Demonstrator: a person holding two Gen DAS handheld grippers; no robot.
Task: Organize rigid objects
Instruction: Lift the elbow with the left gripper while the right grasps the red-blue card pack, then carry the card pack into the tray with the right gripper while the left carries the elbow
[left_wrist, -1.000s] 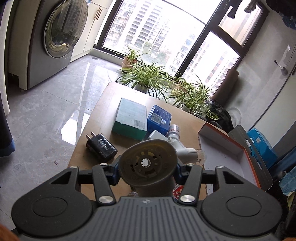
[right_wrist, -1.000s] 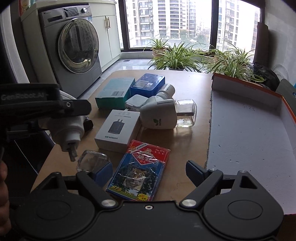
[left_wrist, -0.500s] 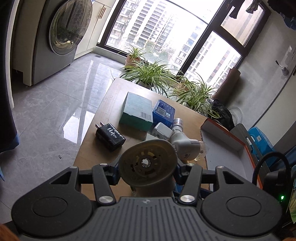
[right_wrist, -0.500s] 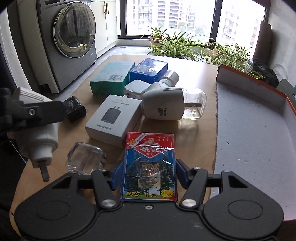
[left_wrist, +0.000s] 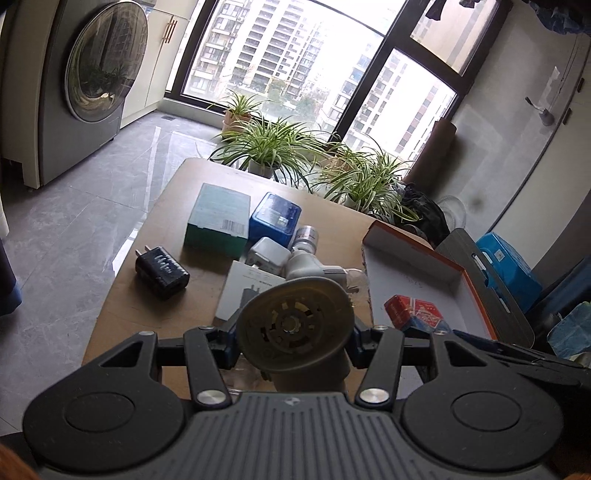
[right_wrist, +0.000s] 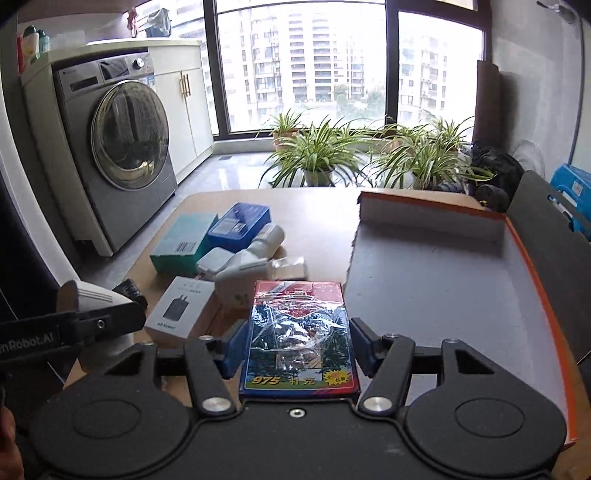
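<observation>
Above tray (right_wrist: 443, 288), right gripper (right_wrist: 295, 347) level.

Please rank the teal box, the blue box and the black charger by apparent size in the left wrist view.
1. Teal box, largest.
2. Blue box, slightly farther away, so the gap may be overstated.
3. Black charger, smallest although nearest the camera.

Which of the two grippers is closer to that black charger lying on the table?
Left. The left gripper, clamped on a grey plug-in device, is above the table's near left part, close to the black charger. The right gripper, holding the card pack, sits farther right by the tray.
</observation>
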